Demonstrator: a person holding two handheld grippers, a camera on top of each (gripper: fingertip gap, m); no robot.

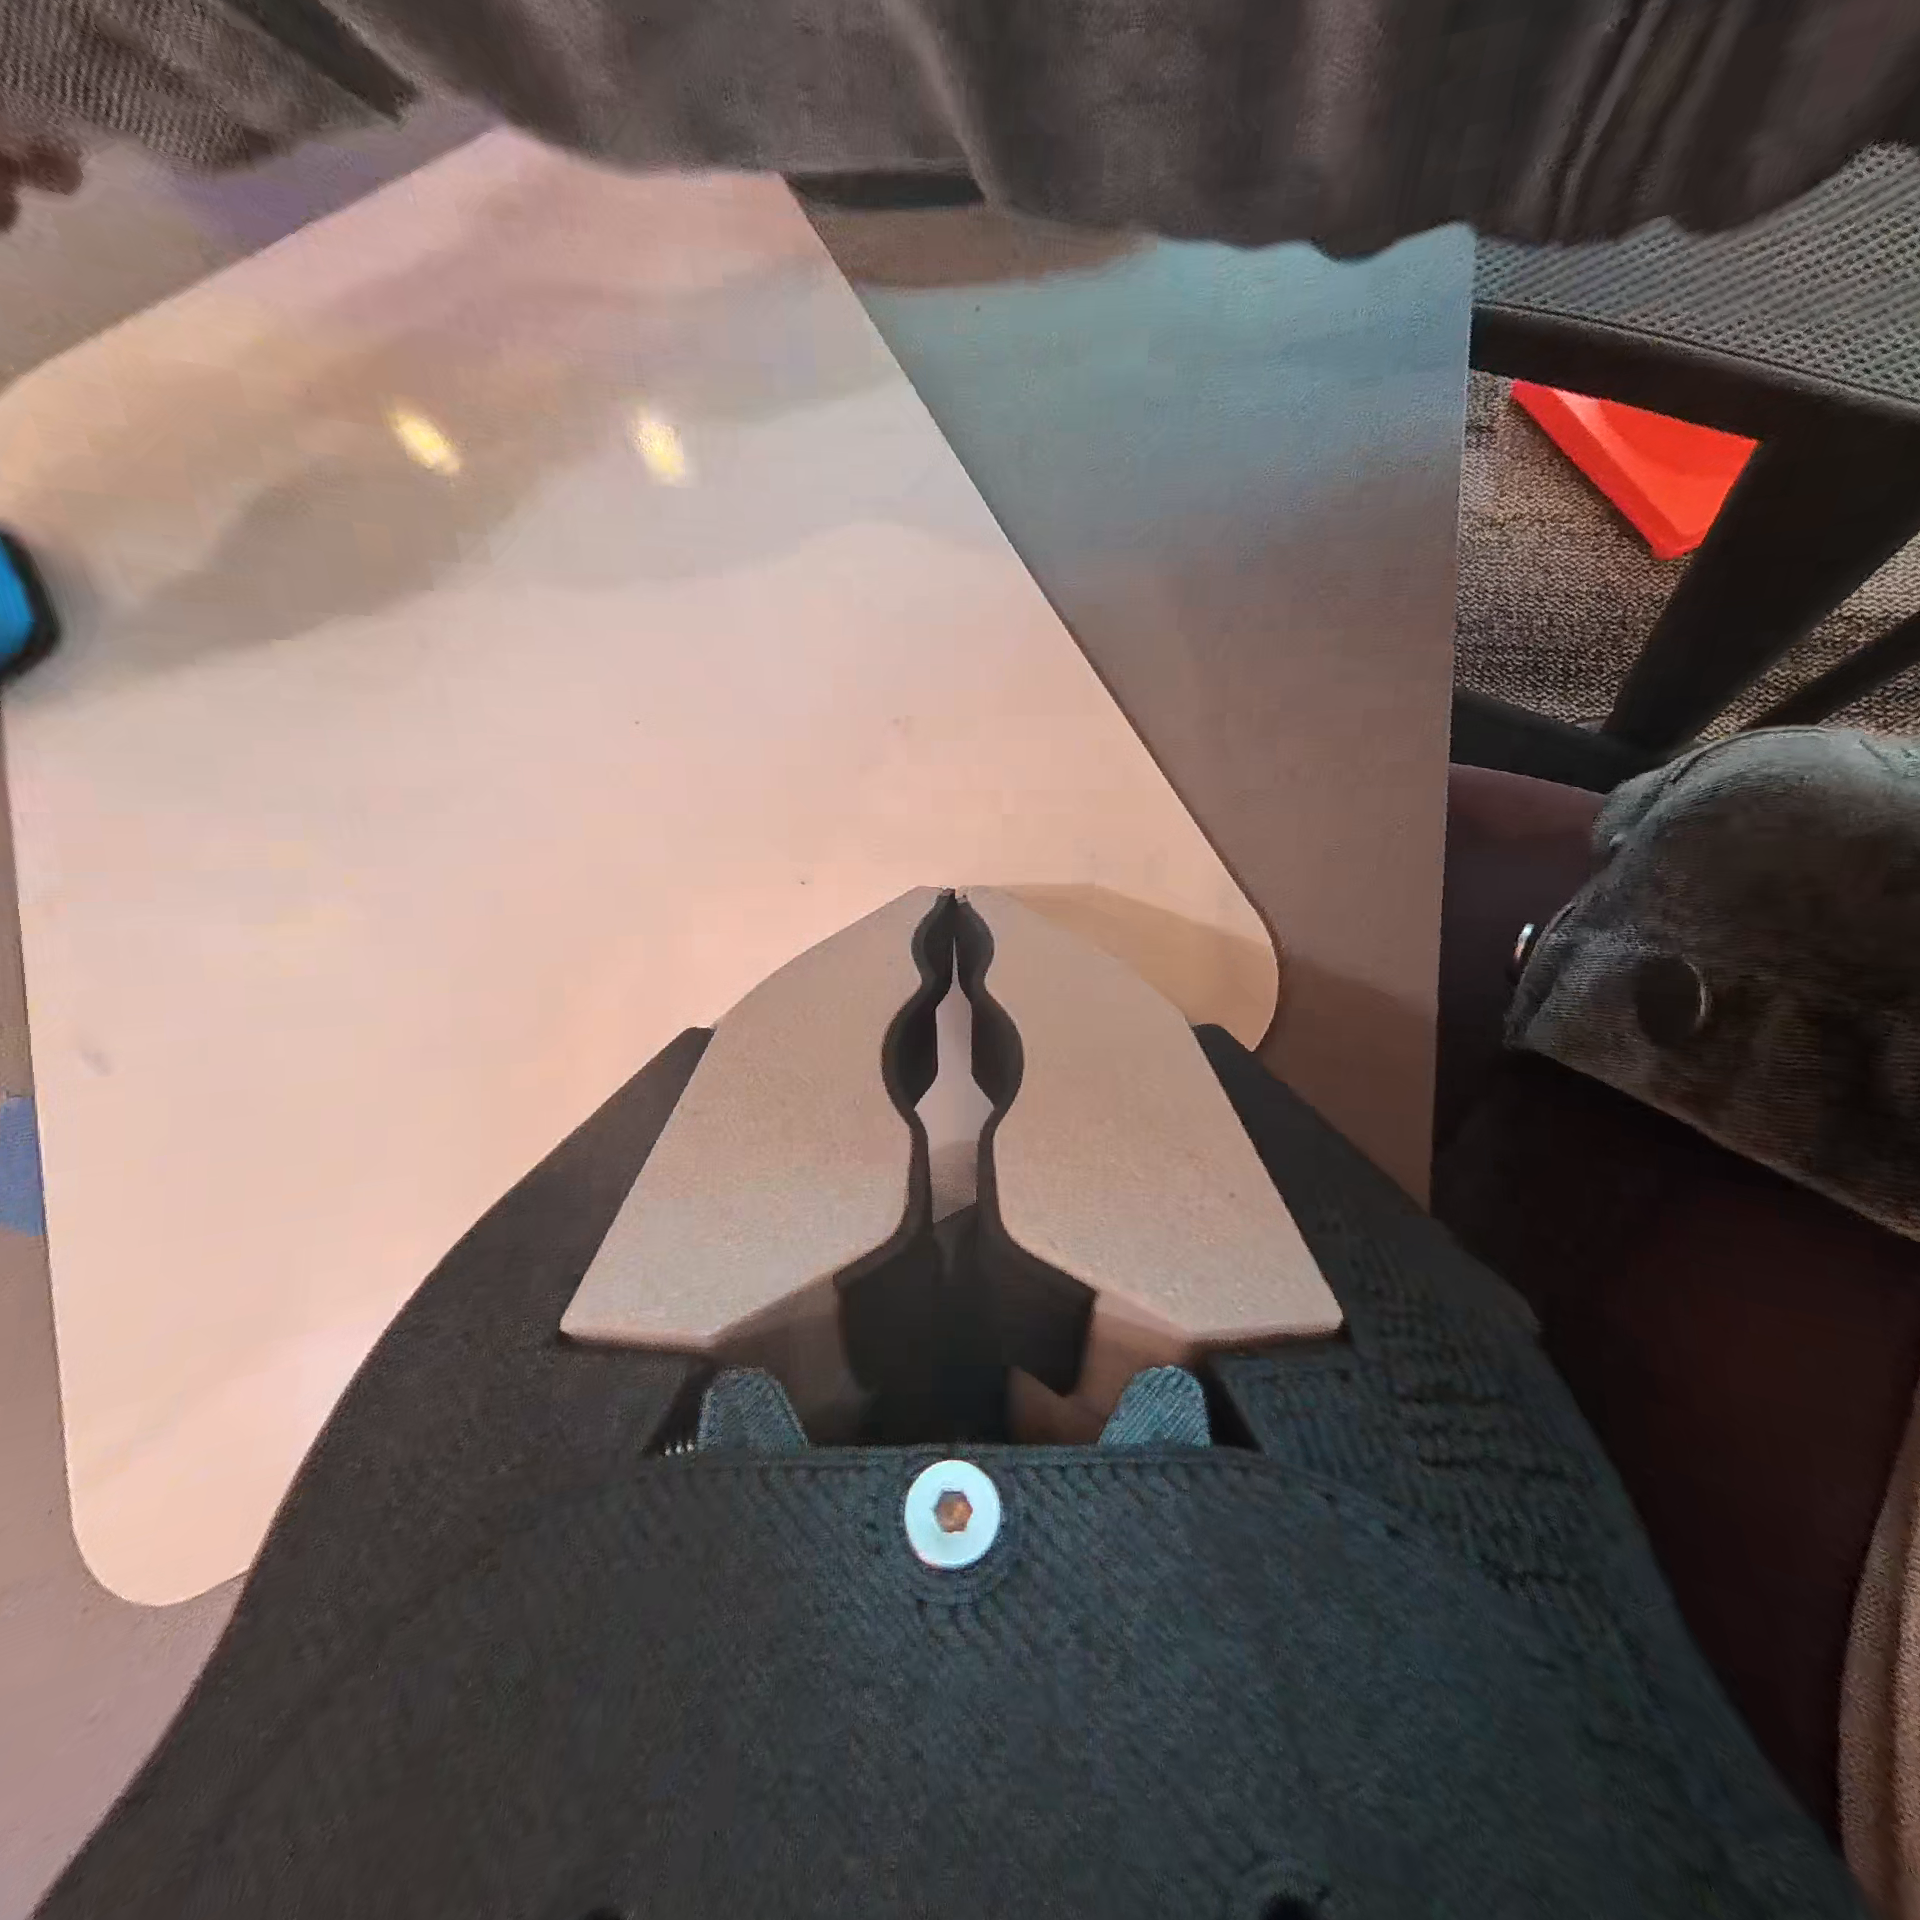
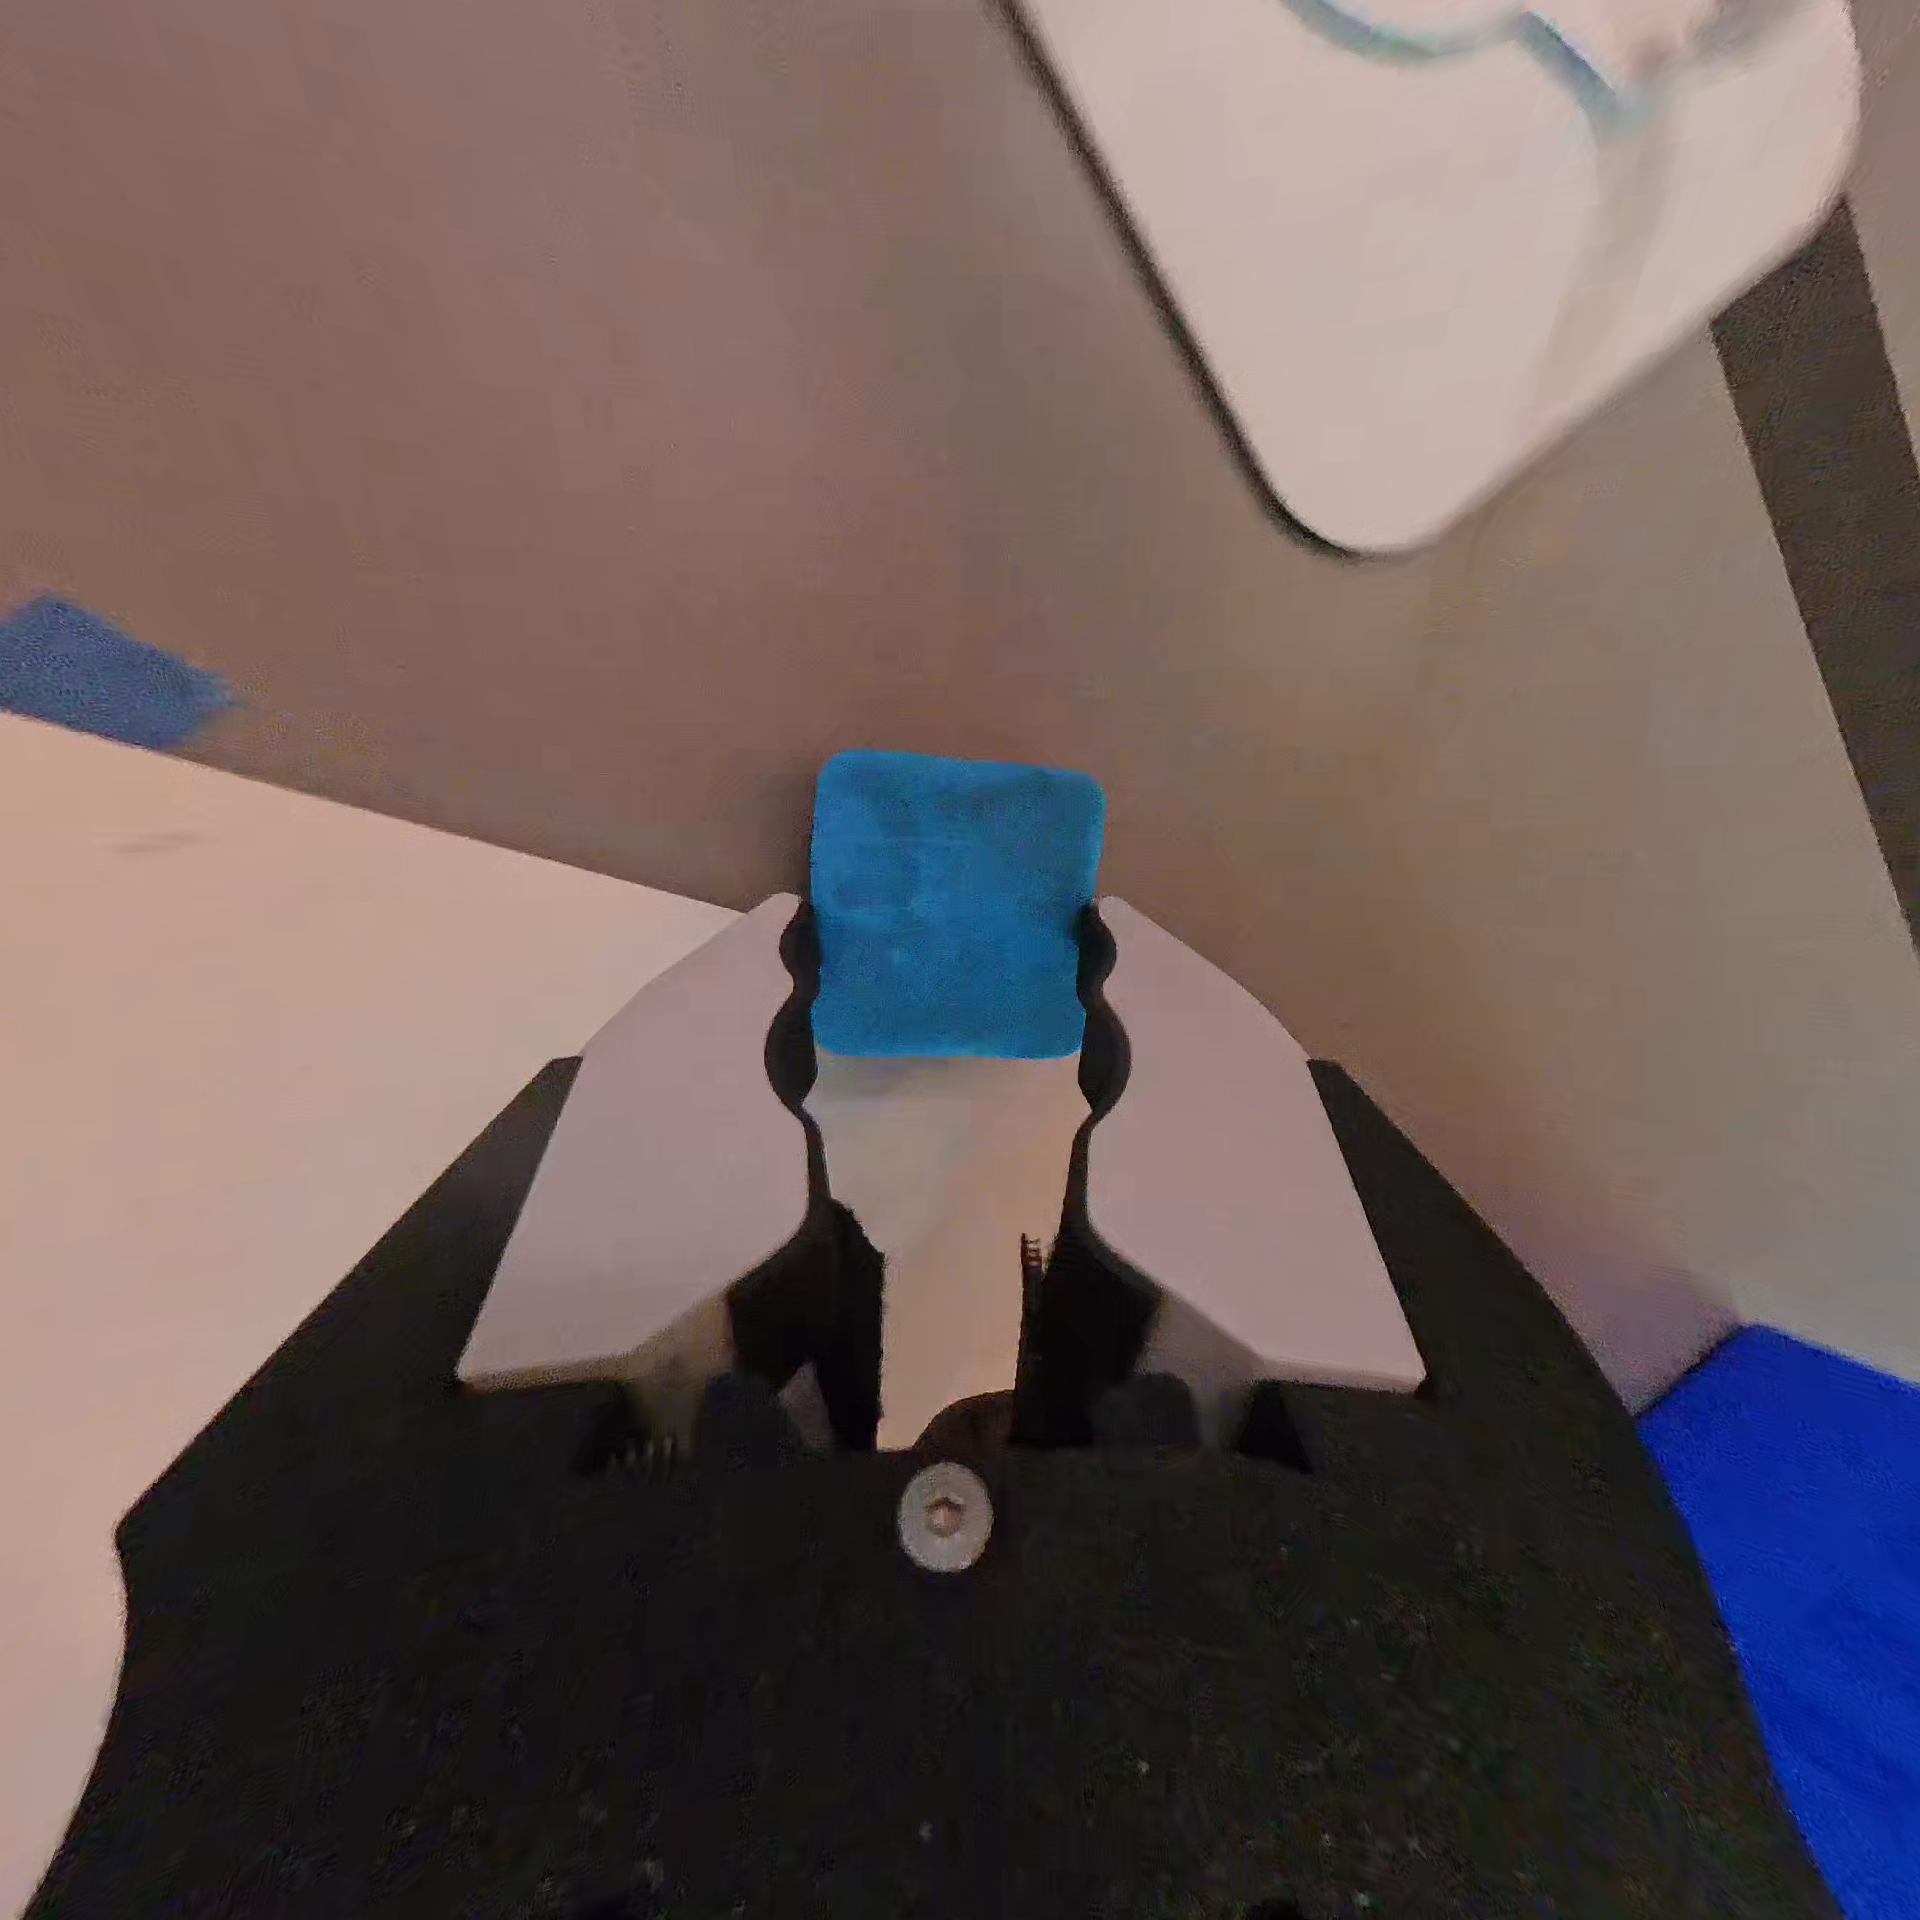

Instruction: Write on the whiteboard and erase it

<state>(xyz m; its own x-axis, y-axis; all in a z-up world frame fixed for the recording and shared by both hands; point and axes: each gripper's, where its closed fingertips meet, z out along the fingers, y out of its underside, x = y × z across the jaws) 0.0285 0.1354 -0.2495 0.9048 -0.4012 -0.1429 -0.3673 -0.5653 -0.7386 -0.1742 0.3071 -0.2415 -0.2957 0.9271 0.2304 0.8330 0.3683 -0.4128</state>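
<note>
— Step in hand? Looks like erasing: right tongs (image 2: 948,925) clamped on a blue eraser (image 2: 951,904), pads pressing both its sides, held over the bench (image 2: 520,416).
— Left tongs (image 1: 954,896)? Closed on nothing, resting at the near corner of a whiteboard (image 1: 468,779).
— Next? Probably bringing the eraser flat onto the other whiteboard (image 2: 1455,291) with the blurred blue marks, top right.

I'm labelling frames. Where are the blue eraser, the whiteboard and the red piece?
Blue eraser (image 2: 951,904): right wrist view, middle of its felt face.
Whiteboard (image 1: 468,831): left wrist view, bare surface.
Red piece (image 1: 1642,468): left wrist view, its middle.
</note>
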